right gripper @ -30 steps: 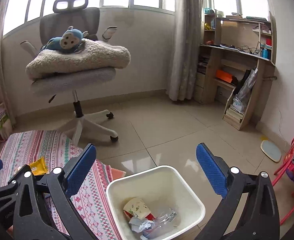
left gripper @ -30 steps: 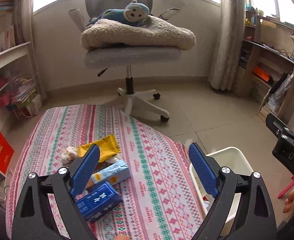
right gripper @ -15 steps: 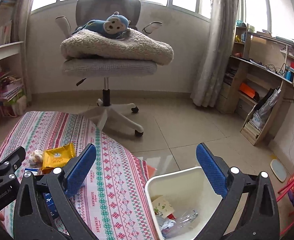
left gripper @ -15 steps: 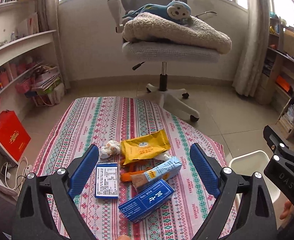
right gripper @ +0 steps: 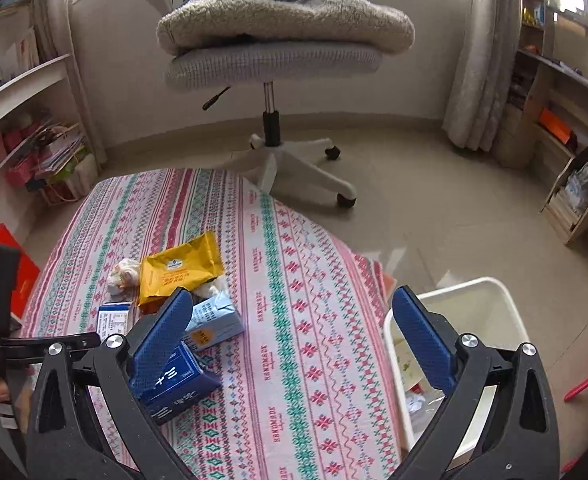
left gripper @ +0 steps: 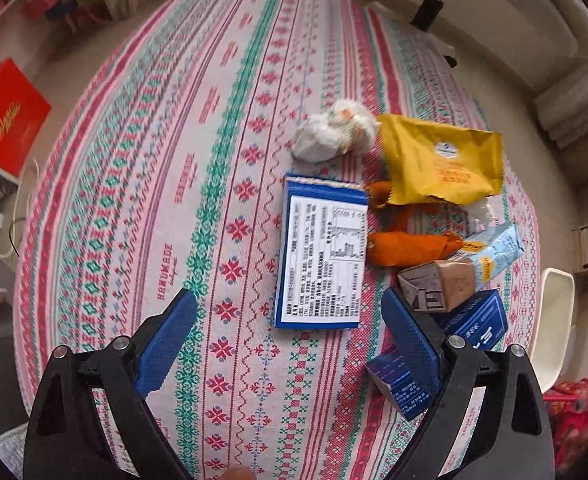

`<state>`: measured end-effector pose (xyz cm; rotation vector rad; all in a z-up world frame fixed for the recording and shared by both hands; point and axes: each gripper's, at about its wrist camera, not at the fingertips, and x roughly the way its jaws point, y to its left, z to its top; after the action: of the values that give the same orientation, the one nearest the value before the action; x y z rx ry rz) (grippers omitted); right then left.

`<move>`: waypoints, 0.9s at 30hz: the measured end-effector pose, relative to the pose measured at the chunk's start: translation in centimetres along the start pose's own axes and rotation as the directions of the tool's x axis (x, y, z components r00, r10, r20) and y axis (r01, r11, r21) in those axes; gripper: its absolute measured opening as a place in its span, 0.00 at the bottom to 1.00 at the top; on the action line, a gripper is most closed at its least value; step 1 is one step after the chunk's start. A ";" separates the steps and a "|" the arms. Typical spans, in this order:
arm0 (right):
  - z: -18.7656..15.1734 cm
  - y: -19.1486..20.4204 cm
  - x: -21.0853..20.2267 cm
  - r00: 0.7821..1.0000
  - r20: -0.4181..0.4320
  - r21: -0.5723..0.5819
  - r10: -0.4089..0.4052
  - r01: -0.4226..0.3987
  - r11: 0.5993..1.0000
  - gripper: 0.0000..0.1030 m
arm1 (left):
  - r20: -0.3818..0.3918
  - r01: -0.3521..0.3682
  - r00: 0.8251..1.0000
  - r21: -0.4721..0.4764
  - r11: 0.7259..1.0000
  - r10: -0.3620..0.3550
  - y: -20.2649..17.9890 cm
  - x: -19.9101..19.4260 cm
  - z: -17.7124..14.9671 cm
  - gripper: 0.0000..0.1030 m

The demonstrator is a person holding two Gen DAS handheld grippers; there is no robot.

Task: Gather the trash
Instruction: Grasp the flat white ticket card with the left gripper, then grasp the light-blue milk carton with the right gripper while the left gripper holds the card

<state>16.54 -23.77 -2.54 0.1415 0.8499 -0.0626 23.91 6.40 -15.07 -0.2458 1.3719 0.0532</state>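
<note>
Trash lies on the patterned tablecloth [left gripper: 198, 184]: a flat blue packet with a white label [left gripper: 321, 258], a crumpled white wad [left gripper: 333, 132], a yellow bag [left gripper: 441, 160], an orange wrapper [left gripper: 409, 246], a light blue carton [left gripper: 469, 264] and a dark blue box [left gripper: 457, 344]. My left gripper [left gripper: 290, 332] is open just above the table, the blue packet right in front of its fingers. My right gripper [right gripper: 294, 336] is open and empty over the table's right part, with the dark blue box [right gripper: 178, 384] behind its left finger. The white bin [right gripper: 465, 344] holds some trash.
A grey office chair [right gripper: 274, 60] with a blanket and a plush toy stands beyond the table. Shelves line the left and right walls. A red box [left gripper: 6, 116] sits on the floor left of the table. The bin's rim [left gripper: 553, 320] shows right of the table.
My left gripper has tilted down and dropped close over the table, toward the blue packet. My right gripper has swung left from the bin to over the table.
</note>
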 end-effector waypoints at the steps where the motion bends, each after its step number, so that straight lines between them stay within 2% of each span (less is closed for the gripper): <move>1: 0.0 -0.1 0.7 0.999 -0.032 0.027 0.024 -0.023 0.999 0.93 | -0.017 0.008 1.000 -0.030 1.000 -0.009 0.4 0.7 0.0 0.88; 3: -0.1 -0.6 1.6 0.996 -0.077 0.075 0.049 -0.043 0.996 0.93 | -0.002 0.013 1.000 -0.054 0.998 -0.013 0.6 1.2 0.3 0.88; 5: -0.2 -0.9 2.1 0.993 -0.099 0.100 0.063 -0.053 0.994 0.93 | 0.021 -0.002 1.000 -0.025 1.000 0.003 -0.2 1.3 0.5 0.88; 10: -0.2 -1.0 3.6 0.984 -0.149 0.154 0.099 -0.075 0.985 0.93 | 0.029 -0.102 0.995 0.044 0.994 0.100 -2.4 3.3 0.5 0.88; 13: -0.4 -1.2 5.1 0.969 -0.191 0.230 0.154 -0.109 0.967 0.93 | 0.016 -0.082 0.997 0.061 0.995 0.081 -2.8 4.5 0.2 0.87; 14: -0.5 -1.1 5.7 0.963 -0.207 0.246 0.171 -0.118 0.962 0.93 | 0.017 -0.080 0.997 0.070 0.994 0.079 -2.9 4.7 -0.1 0.82; 15: -0.7 -0.8 6.3 0.957 -0.224 0.259 0.186 -0.126 0.958 0.93 | 0.031 -0.107 0.994 0.089 0.990 0.105 -3.1 4.6 -0.4 0.78; 16: -0.8 -0.5 7.0 0.950 -0.242 0.270 0.200 -0.132 0.954 0.93 | 0.051 -0.139 0.990 0.118 0.983 0.134 -3.4 4.5 -0.8 0.61; 17: -1.0 -0.1 7.7 0.942 -0.261 0.274 0.209 -0.136 0.952 0.93 | 0.062 -0.141 0.989 0.141 0.980 0.134 -3.6 4.1 -1.2 0.45; 18: -1.1 0.4 8.4 0.935 -0.282 0.271 0.215 -0.137 0.953 0.93 | 0.063 -0.134 0.990 0.143 0.981 0.126 -3.7 3.6 -1.6 0.40; 19: -1.3 0.8 9.1 0.928 -0.304 0.268 0.217 -0.136 0.954 0.93 | 0.059 -0.115 0.992 0.137 0.984 0.108 -3.4 3.1 -1.9 0.28; 20: -1.4 1.2 9.8 0.920 -0.324 0.270 0.222 -0.135 0.953 0.93 | 0.051 -0.084 0.996 0.127 0.988 0.078 -2.8 2.6 -2.1 0.23; 23: -1.7 2.2 11.3 0.898 -0.361 0.299 0.253 -0.146 0.943 0.93 | 0.076 -0.065 0.995 0.098 0.993 0.058 -1.0 0.7 -3.0 0.16; 27: -1.6 3.2 12.2 0.890 -0.370 0.307 0.266 -0.153 0.939 0.93 | 0.122 -0.047 0.992 0.081 0.996 0.037 1.1 -2.3 -4.5 0.16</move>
<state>23.70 -20.40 -12.42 0.5199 1.2377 0.0598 18.91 6.83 -13.81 -0.1414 1.2561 0.0450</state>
